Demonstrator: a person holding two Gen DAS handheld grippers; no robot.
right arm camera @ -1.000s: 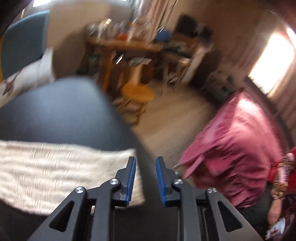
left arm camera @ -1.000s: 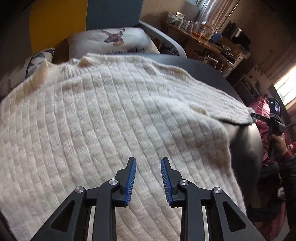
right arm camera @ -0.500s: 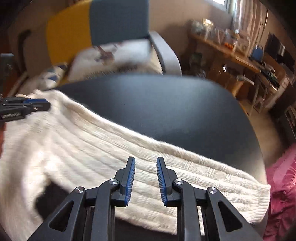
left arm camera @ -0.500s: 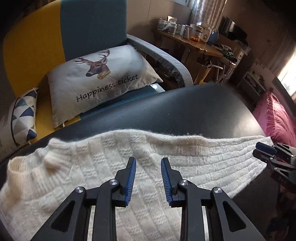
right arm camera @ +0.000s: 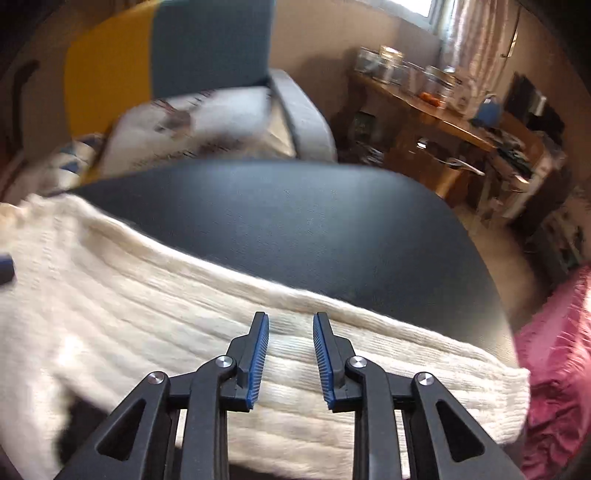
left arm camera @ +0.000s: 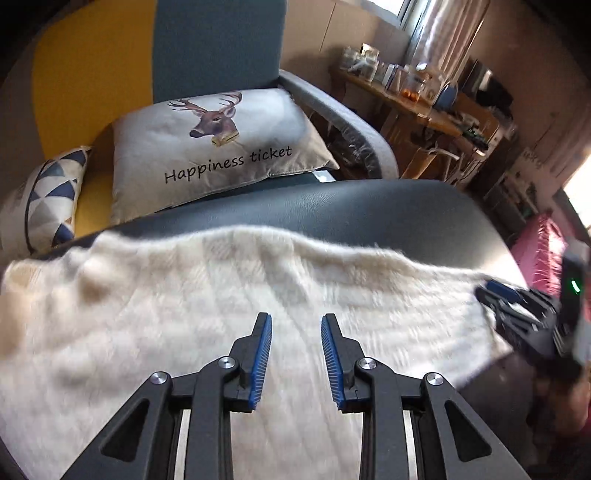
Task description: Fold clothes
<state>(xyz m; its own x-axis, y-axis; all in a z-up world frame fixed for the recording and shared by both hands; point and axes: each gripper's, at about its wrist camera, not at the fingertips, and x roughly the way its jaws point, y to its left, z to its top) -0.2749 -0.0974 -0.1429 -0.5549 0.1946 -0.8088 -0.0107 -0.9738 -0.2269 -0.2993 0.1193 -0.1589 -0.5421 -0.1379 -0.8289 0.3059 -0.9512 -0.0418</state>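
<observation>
Lying flat, a cream sweater (left arm camera: 207, 306) is spread over the dark table (left arm camera: 369, 218).
L gripper (left arm camera: 296, 354) & R gripper (right arm camera: 290, 356) are held just above the knit, jaws apart w/ nothing clamped. Further back, a deer cushion (left arm camera: 218, 147) is propped on the sofa (left arm camera: 92, 74); a cluttered desk (right arm camera: 436, 110) is seen beyond.

Home living room, sofa (left arm camera: 218, 48) with deer-print cushion (left arm camera: 218, 144), cluttered wooden side table (left arm camera: 417, 107), curtained window (left arm camera: 439, 33)

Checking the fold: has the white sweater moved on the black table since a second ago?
Yes. The white sweater has drawn back toward the camera, baring the black table and deer pillow behind it.
</observation>
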